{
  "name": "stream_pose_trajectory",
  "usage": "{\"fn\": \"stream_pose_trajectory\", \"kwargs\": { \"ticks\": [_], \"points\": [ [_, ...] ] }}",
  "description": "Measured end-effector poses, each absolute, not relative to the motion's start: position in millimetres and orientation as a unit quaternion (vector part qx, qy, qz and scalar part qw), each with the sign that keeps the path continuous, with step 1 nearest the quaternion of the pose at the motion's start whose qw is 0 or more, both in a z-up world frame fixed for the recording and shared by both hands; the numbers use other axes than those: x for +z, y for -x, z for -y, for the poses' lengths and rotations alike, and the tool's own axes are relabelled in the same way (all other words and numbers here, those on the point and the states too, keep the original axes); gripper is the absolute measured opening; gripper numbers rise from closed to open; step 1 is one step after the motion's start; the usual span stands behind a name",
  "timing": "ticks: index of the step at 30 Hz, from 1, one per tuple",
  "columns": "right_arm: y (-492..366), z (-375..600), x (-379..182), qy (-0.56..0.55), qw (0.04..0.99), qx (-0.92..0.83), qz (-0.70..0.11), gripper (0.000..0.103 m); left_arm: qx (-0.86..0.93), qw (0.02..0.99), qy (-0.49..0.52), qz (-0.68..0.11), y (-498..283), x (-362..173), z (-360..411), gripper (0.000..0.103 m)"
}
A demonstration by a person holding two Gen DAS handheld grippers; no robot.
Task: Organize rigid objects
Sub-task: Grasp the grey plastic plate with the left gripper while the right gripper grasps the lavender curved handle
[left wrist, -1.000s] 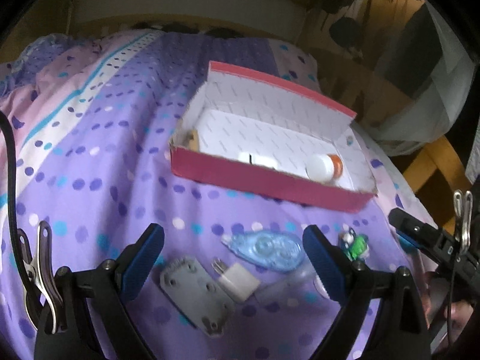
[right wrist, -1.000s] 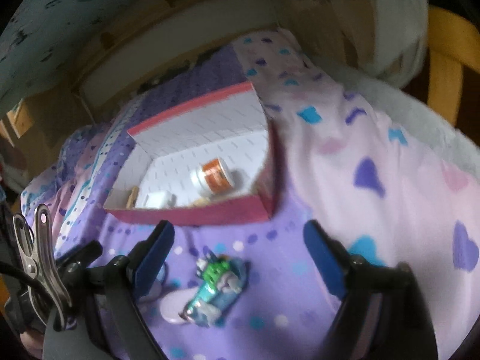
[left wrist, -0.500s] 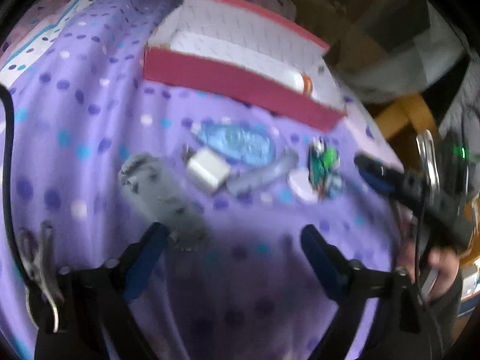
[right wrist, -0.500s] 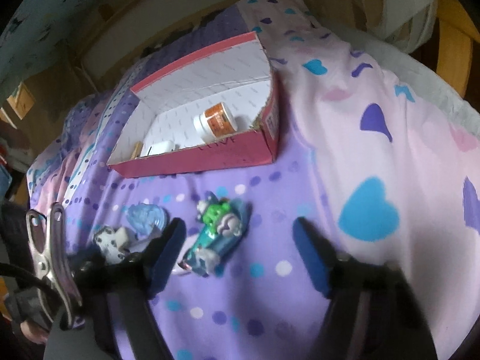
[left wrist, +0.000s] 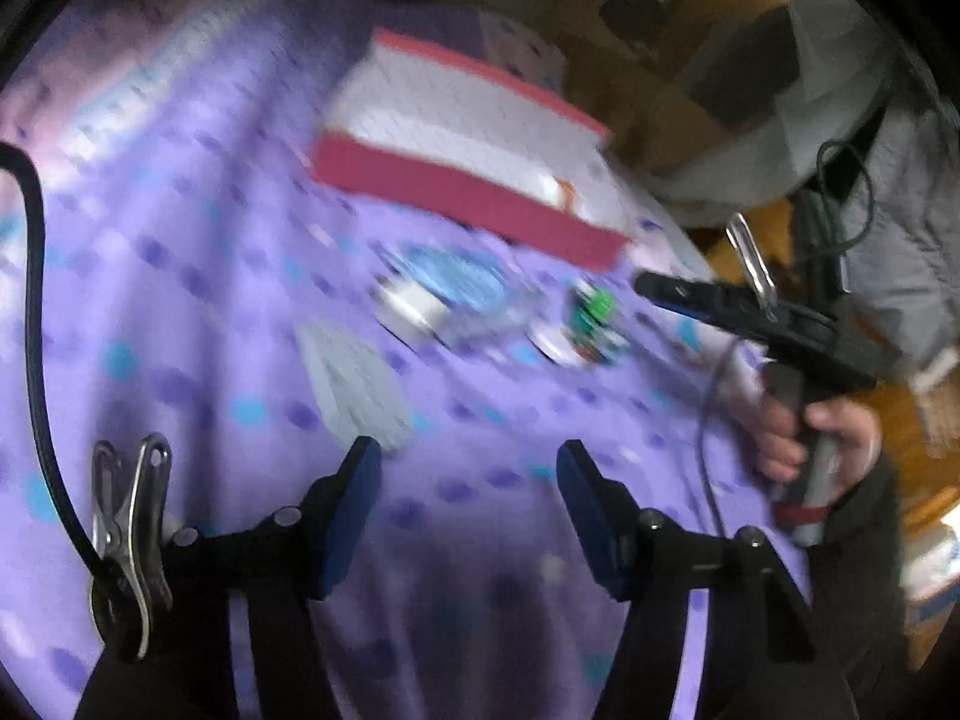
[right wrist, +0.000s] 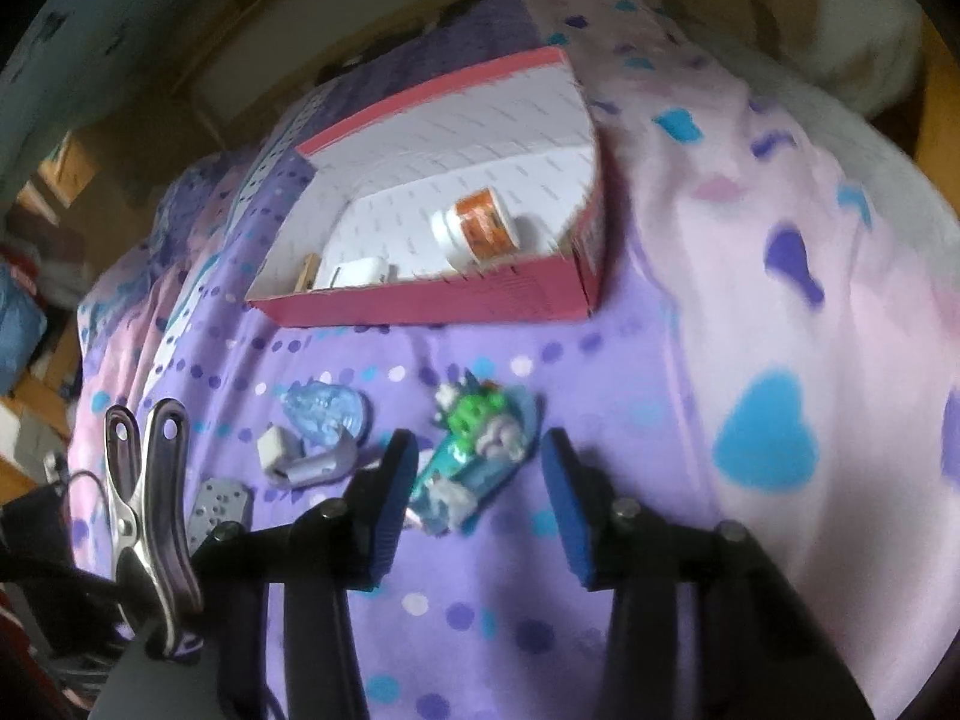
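A purple dotted bedspread (right wrist: 480,618) fills both views. Your right gripper (right wrist: 474,501) is closing, its jaws flanking a teal toy packet (right wrist: 474,456), pads not yet pressing. Your left gripper (left wrist: 468,510) is closing on nothing, a grey plate (left wrist: 354,384) just beyond. Behind lies the red box (right wrist: 432,300) holding a pill bottle (right wrist: 477,228).

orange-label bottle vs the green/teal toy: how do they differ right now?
The orange-label bottle lies on its side inside the pink box; the green and teal toy lies outside it on the purple bedspread. The bottle sits far from the closing right gripper; the toy is just ahead of its fingertips, ungripped. Both are small.
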State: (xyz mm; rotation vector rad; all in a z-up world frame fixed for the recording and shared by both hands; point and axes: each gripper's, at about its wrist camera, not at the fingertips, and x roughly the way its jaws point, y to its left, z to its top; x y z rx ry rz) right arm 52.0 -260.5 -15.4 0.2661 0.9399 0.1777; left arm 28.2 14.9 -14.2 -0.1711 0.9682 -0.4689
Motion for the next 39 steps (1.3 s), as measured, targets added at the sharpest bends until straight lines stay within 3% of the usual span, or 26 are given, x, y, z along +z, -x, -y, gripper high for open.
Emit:
{"fn": "stream_pose_trajectory", "kwargs": {
  "ticks": [4,6,11,14,16,18,23,25,26,29,32,39],
  "points": [
    [-80,238,-11,-0.027,0.872,0.128,-0.472,0.045,-0.184,0.896,-0.075,-0.397,-29,4,2,0.069],
    [-88,224,-15,0.02,0.87,0.142,-0.471,0.045,-0.227,0.875,-0.079,-0.42,-42,-1,8,0.084],
    [-78,208,-23,0.095,0.874,0.136,-0.456,0.045,-0.2,0.827,-0.095,-0.517,-76,-39,27,0.085],
    [-71,216,-12,0.072,0.885,0.15,-0.435,0.045,-0.173,0.809,-0.113,-0.55,-83,-56,34,0.085],
    [-73,225,-9,0.06,0.891,0.132,-0.43,0.045,-0.16,0.806,-0.117,-0.558,-85,-61,35,0.081],
    [-74,232,-6,0.038,0.893,0.132,-0.429,0.045,-0.151,0.81,-0.122,-0.553,-85,-58,35,0.046],
    [-76,228,-8,-0.023,0.881,0.176,-0.439,0.046,-0.152,0.821,-0.085,-0.543,-85,-47,27,0.045],
    [-73,216,-11,-0.044,0.867,0.212,-0.448,0.053,-0.14,0.838,-0.049,-0.525,-87,-38,17,0.044],
    [-71,208,-12,-0.039,0.864,0.22,-0.45,0.061,-0.131,0.845,-0.027,-0.517,-88,-34,11,0.043],
    [-60,173,-14,0.045,0.867,0.236,-0.437,0.07,-0.126,0.845,-0.011,-0.519,-90,-37,8,0.043],
    [-57,150,-19,0.108,0.872,0.221,-0.424,0.086,-0.125,0.841,-0.028,-0.526,-89,-40,13,0.043],
    [-79,135,-42,0.118,0.851,0.205,-0.469,0.09,-0.109,0.83,0.004,-0.548,-101,-52,-2,0.041]
  ]
}}
